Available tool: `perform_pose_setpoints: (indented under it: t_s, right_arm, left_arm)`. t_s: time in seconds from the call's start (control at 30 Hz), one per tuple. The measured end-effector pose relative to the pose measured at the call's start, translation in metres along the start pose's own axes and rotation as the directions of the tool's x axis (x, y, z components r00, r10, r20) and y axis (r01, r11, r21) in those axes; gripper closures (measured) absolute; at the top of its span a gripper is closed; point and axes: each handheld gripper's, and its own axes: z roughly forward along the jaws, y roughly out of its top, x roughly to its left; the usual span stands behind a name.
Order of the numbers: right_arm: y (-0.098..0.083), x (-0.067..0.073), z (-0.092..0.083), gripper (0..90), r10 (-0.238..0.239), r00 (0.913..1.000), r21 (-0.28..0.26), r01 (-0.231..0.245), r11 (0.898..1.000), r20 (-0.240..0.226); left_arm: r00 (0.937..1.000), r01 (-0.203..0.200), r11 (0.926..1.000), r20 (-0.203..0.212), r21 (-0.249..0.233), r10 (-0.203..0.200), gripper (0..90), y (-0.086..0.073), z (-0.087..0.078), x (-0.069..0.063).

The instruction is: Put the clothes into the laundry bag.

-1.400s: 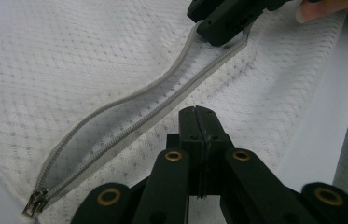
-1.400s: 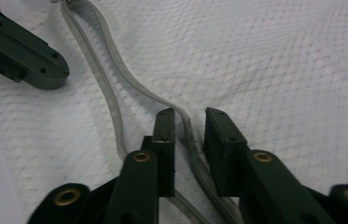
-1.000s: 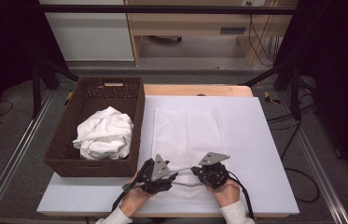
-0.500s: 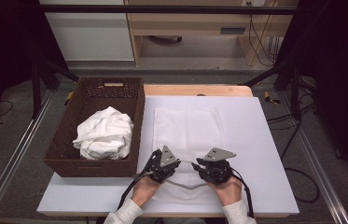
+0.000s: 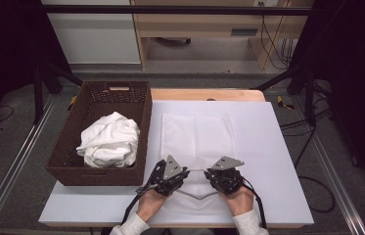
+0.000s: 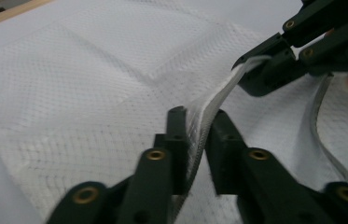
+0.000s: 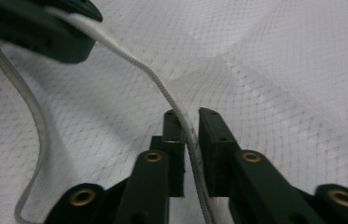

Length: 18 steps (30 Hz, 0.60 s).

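Both grippers are pinching the near edge of a white mesh cloth lying right of the basket: left gripper fingers just opening slightly, right gripper fingers just closing.

From above the near edge we look forward and down across the whole table, basket at left. Our two gripper views ride low, very close, facing each other over the same raised hem of the white mesh cloth.
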Motion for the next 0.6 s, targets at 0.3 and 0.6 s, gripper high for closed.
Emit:
perform_pose_setpoints:
  t_s: [0.3,0.6]
  right_arm:
    - [0.002,-0.004,-0.009,88.4,0.052,0.9986,-0.059,-0.052,0.997,-0.007]
    - [0.011,-0.007,-0.014,88.5,0.065,0.9978,-0.116,-0.067,0.991,-0.015]
  left_arm:
    - [0.9995,-0.006,0.9986,0.030,-0.053,0.007,60.2,-0.014,-0.042,-0.020]
    - [0.9978,-0.004,0.9990,0.067,0.044,0.001,87.6,-0.042,-0.036,-0.026]
